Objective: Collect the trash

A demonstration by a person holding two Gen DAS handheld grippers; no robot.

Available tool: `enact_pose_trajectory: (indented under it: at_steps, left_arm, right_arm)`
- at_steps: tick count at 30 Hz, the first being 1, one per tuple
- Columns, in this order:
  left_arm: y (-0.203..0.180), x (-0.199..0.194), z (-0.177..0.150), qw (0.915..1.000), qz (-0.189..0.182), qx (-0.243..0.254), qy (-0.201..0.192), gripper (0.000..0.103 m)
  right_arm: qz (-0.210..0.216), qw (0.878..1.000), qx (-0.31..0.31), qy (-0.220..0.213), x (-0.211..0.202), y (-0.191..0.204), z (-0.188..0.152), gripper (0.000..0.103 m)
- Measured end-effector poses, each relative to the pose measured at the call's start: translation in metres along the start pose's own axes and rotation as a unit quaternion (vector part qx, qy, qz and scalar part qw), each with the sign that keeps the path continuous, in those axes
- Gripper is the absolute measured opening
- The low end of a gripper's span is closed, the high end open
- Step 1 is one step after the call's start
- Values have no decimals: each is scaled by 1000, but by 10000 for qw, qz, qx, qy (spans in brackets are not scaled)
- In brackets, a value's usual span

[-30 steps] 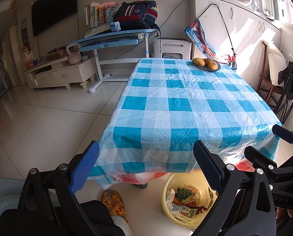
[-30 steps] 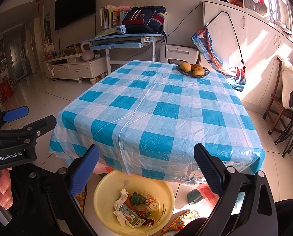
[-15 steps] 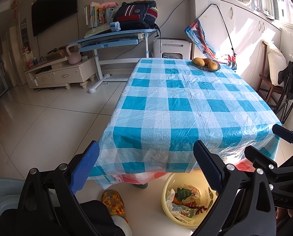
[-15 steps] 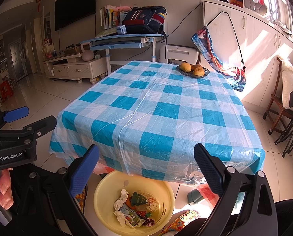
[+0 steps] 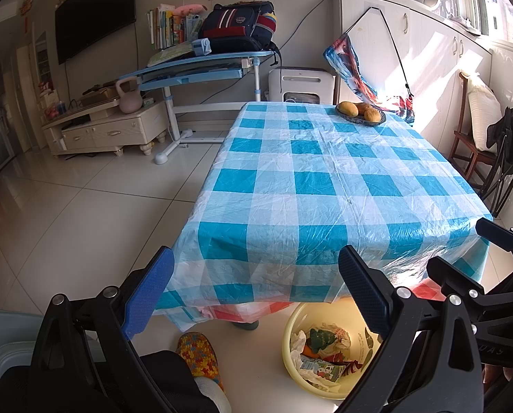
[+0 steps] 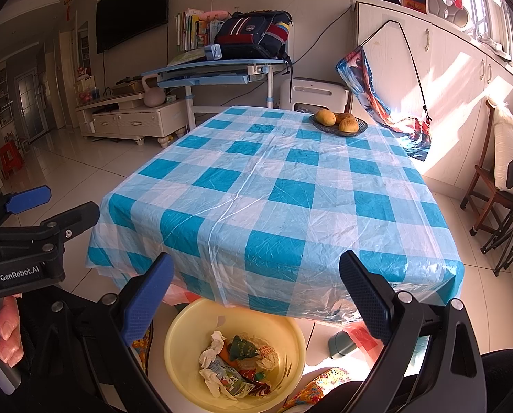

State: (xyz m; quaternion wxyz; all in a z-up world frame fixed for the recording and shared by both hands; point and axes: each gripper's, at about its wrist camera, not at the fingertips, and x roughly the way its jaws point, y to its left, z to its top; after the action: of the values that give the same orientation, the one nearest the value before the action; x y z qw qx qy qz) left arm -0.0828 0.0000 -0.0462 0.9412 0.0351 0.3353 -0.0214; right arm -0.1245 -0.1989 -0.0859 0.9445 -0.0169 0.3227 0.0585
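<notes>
- The left gripper [image 5: 253, 292] hangs in the air before the near edge of the table [image 5: 311, 179], its two blue-padded fingers spread wide with nothing between them.
- The right gripper [image 6: 256, 296] is likewise held in front of the table's near edge, jaws wide apart and empty; in the left wrist view it shows at the right edge of the picture [image 5: 497, 241].
- The left gripper also appears at the left edge of the right wrist view [image 6: 29, 206], with fingertips of the person's hand [image 6: 7, 334] wrapped round its handle below.
- A yellow basin [image 6: 187, 327] stands on the white tiled floor just under the table's near edge, below the grippers.
- The trash [image 6: 236, 364] lies inside the basin: crumpled white tissues, a dark green wrapper, a printed carton and other scraps; the same heap shows in the left wrist view [image 5: 322, 354].
- The blue-and-white checked tablecloth [image 6: 273, 189] covers the table top and droops over its edges.
- A dark bowl of fruit [image 6: 339, 124] sits near the table's far right corner.
- A slipper [image 5: 198, 351] with a colourful pattern rests on the floor, left of the basin.
</notes>
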Motion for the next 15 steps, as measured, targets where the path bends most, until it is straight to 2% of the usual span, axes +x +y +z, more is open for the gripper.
enact_pose_trajectory:
  at_steps: [15]
  left_arm:
    - [0, 0, 0, 10000, -5, 7, 0, 93]
  right_arm:
    - [0, 10000, -2, 0, 0, 2, 1, 93]
